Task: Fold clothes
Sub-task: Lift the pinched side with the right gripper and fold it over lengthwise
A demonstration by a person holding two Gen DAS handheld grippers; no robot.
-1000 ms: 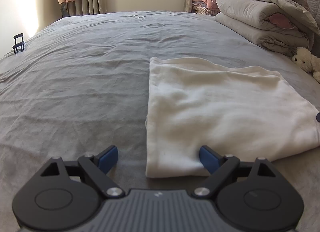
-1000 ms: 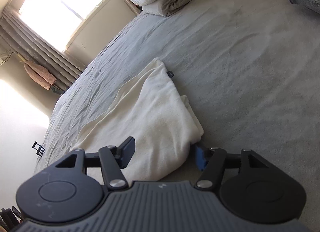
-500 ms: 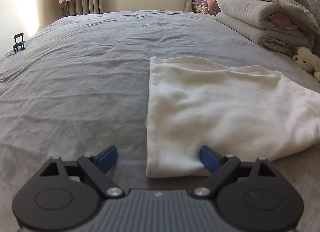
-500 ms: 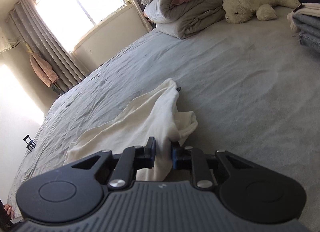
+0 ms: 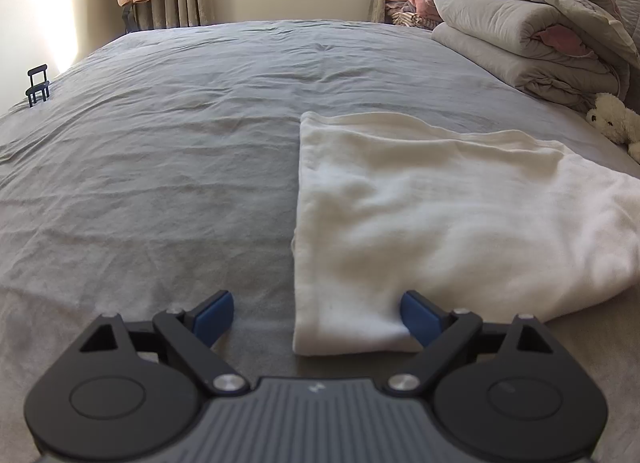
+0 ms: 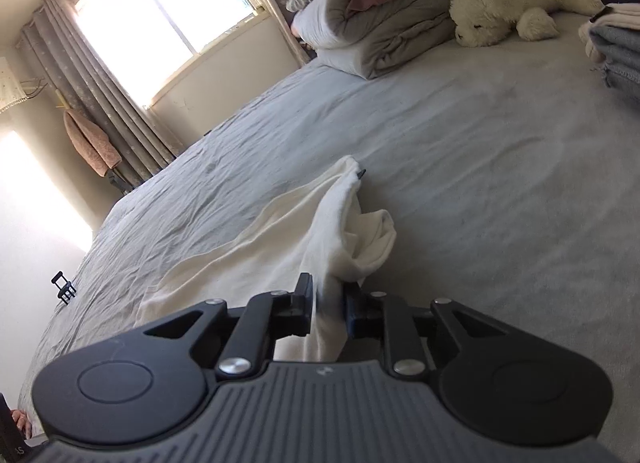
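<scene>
Right wrist view shows the right gripper (image 6: 329, 305) pinching one corner of the white cloth (image 6: 256, 259). Its jaws have just been closing, and now they are narrow, with a bunch of the cloth squeezed between them. That corner is pulled up off the grey bed sheet (image 6: 480, 191) and looks crumpled.

Left wrist view shows the left gripper (image 5: 316, 317) with its jaws wide apart. The near corner of the white cloth (image 5: 440, 215) lies flat between them. One blue pad seems to touch the cloth's edge, but nothing is pinched yet.

The white cloth lies on the bed sheet, on the side nearer the grippers. A toy dog (image 6: 508, 3) and a pile of folded blankets (image 6: 384, 15) sit well apart from the cloth, at the far end of the sheet.

I think the step now is to grab both near corners so the cloth can be folded over. To do it well, the left gripper should slide a bit more onto its corner and then squeeze, catching all the layers. Both corners should then go up together, at the same speed. If one side goes first, the cloth may twist or bunch up. The right side's grip looks small, so a slow pull is safer. The far edge should stay flat on the sheet.
</scene>
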